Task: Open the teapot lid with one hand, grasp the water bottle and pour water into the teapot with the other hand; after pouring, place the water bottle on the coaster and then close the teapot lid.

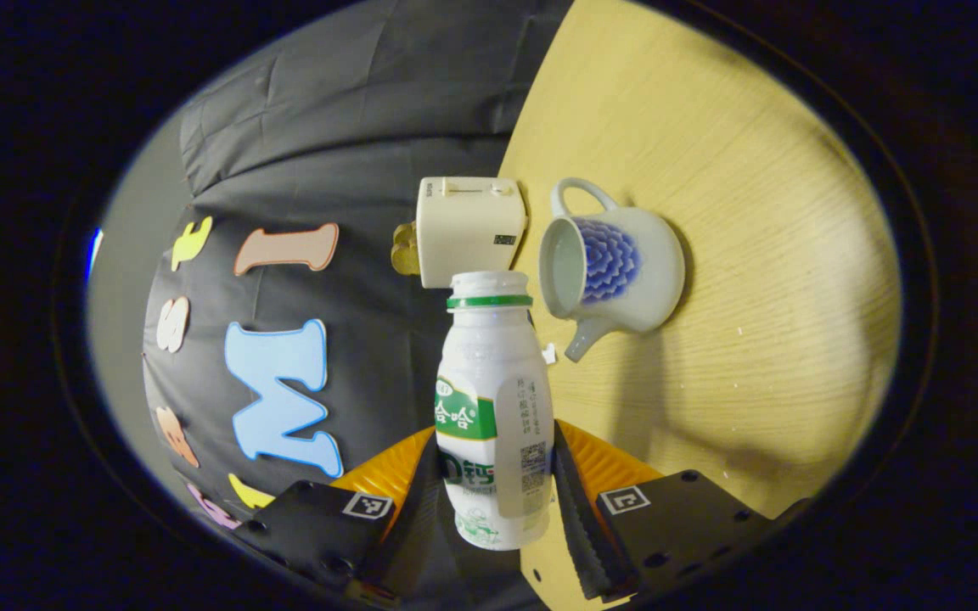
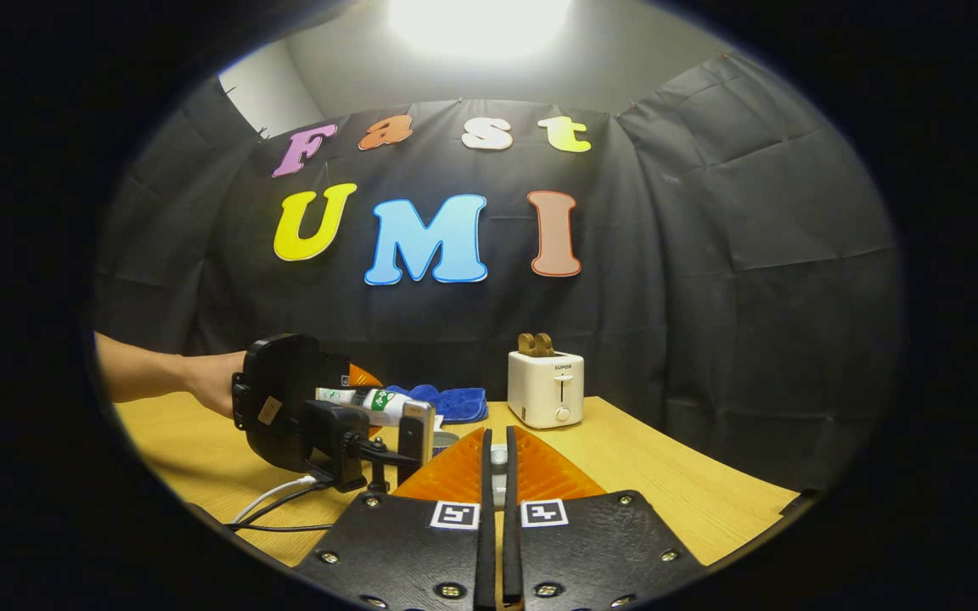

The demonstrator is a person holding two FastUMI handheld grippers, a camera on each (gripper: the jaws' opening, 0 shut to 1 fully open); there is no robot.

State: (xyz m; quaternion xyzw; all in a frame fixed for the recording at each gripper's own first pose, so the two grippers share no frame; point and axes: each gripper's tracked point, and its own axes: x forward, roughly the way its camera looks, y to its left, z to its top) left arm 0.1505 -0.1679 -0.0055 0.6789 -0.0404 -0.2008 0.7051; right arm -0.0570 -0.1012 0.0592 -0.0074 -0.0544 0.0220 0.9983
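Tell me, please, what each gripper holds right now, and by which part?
The left gripper clamps the water bottle by its lower body, tipped on its side. The right gripper pinches something small and pale; what it is cannot be told.

Left claw (image 1: 496, 501) rolled sideways, clamped, right claw (image 2: 497, 462) level, nearly closed

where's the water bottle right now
In the left gripper view the water bottle sits tipped between the left gripper's jaws, its mouth near the open teapot and toaster.

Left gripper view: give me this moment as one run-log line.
phase: pre-pour | left tongs: shut on water bottle, tipped toward teapot | teapot: lid off | right tongs: closed on pale piece, likely lid
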